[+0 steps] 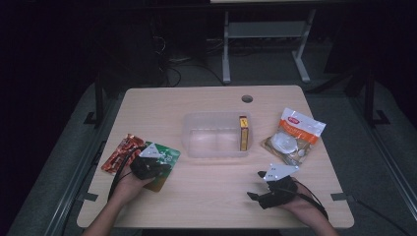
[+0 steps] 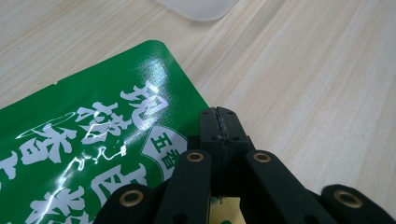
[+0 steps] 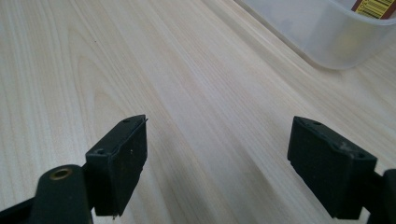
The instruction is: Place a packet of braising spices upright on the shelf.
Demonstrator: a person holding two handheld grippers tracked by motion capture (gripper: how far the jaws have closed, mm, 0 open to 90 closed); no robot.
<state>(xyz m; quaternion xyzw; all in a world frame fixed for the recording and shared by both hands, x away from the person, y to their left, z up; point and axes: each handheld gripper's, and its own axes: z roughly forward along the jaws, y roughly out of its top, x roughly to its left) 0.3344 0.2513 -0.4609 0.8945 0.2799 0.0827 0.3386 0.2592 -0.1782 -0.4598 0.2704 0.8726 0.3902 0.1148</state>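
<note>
Your left gripper (image 2: 218, 122) has its jaws pressed together on the edge of the glossy green foil pouch (image 2: 88, 154) at the lower left of the high view, ready to lift it toward the clear plastic bin (image 1: 216, 133) at centre. Your right gripper (image 3: 219, 163) rests wide apart, empty, over bare table at lower right.

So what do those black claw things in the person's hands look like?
Both are matte black. The left gripper has flat jaws on hinged bars with brass-coloured rivets. The right gripper has blocky square pads. Each carries a grey three-cornered plate on top and trails a black cable.
</note>
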